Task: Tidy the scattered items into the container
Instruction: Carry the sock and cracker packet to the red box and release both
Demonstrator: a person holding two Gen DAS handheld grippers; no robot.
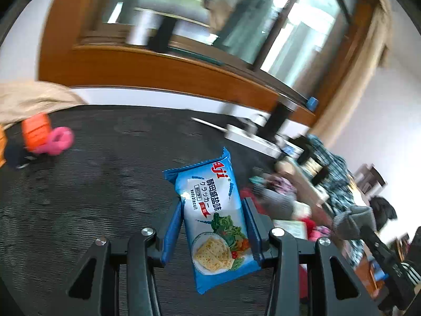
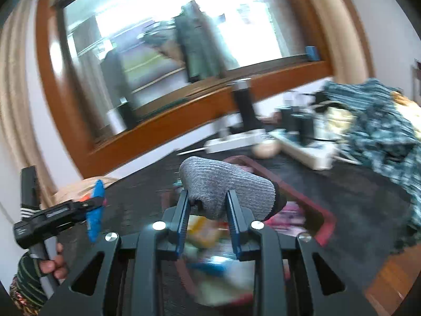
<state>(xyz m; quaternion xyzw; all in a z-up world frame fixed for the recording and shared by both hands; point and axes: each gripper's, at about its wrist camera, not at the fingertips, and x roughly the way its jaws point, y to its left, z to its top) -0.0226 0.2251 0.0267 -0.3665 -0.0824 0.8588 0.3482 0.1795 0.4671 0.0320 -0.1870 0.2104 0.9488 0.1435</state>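
Observation:
My left gripper is shut on a blue cracker packet, held lengthwise between the blue pads above the dark carpeted surface. My right gripper is shut on a grey knitted sock, which bulges above its fingers. Below and beyond the sock lies a red-rimmed container with several colourful items inside, blurred. In the right wrist view the left gripper shows at the left with the packet edge-on, held by a hand. In the left wrist view the sock appears at the right.
A pink item and an orange one lie at the far left beside beige cloth. A white power strip, a black bottle and a teal patterned cloth sit beyond the container, below a wooden window frame.

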